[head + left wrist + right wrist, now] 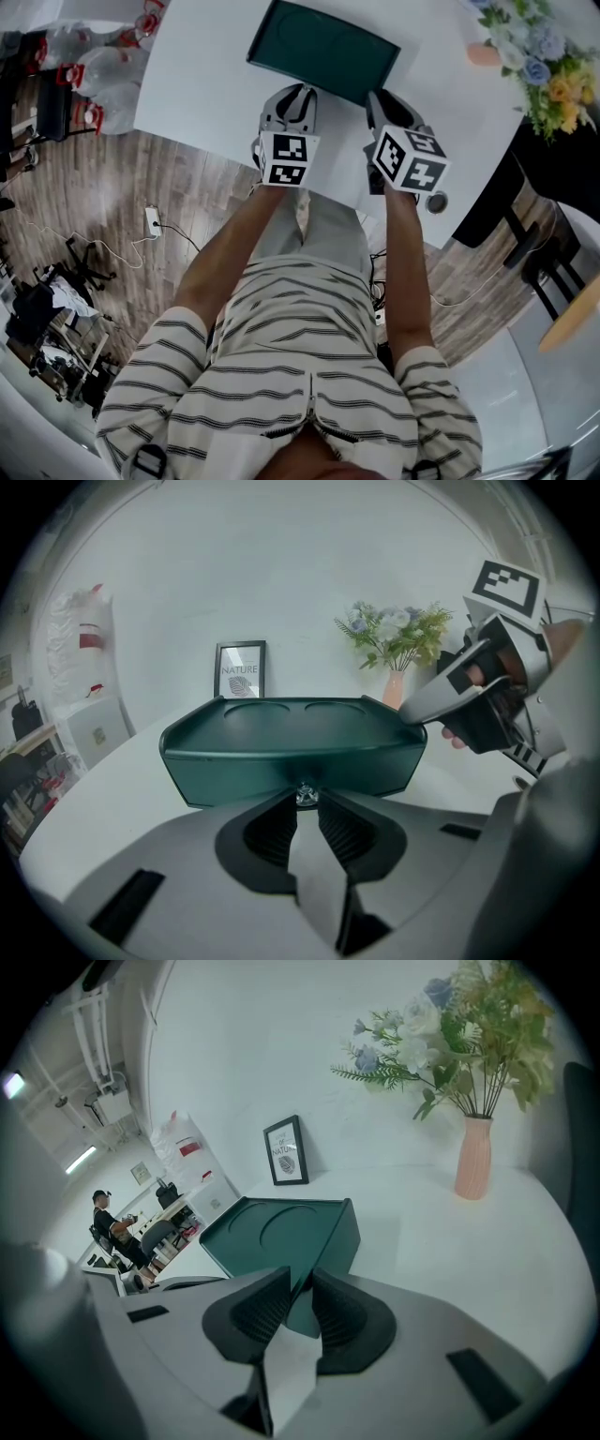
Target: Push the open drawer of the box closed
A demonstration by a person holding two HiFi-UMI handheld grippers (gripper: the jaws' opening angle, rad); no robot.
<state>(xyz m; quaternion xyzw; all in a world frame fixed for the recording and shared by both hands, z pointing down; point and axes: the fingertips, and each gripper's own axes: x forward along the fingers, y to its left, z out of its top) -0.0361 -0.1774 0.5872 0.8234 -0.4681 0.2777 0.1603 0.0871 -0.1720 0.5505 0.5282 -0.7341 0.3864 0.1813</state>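
Note:
A dark green box (323, 47) lies on the white table (202, 89), with two round recesses in its top (281, 714). Its drawer front looks flush with the body. My left gripper (298, 92) is at the middle of the front face, and its jaws are closed to a narrow gap on the small metal drawer knob (306, 796) at their tips. My right gripper (380, 101) is at the box's front right corner (323, 1260). That corner edge stands between its open pads, and I cannot see them pressing on it.
A pink vase of flowers (473, 1157) and a framed picture (286, 1150) stand on the table behind the box. The near table edge runs just under both grippers. Several plastic bottles (98, 89) sit on the floor to the left.

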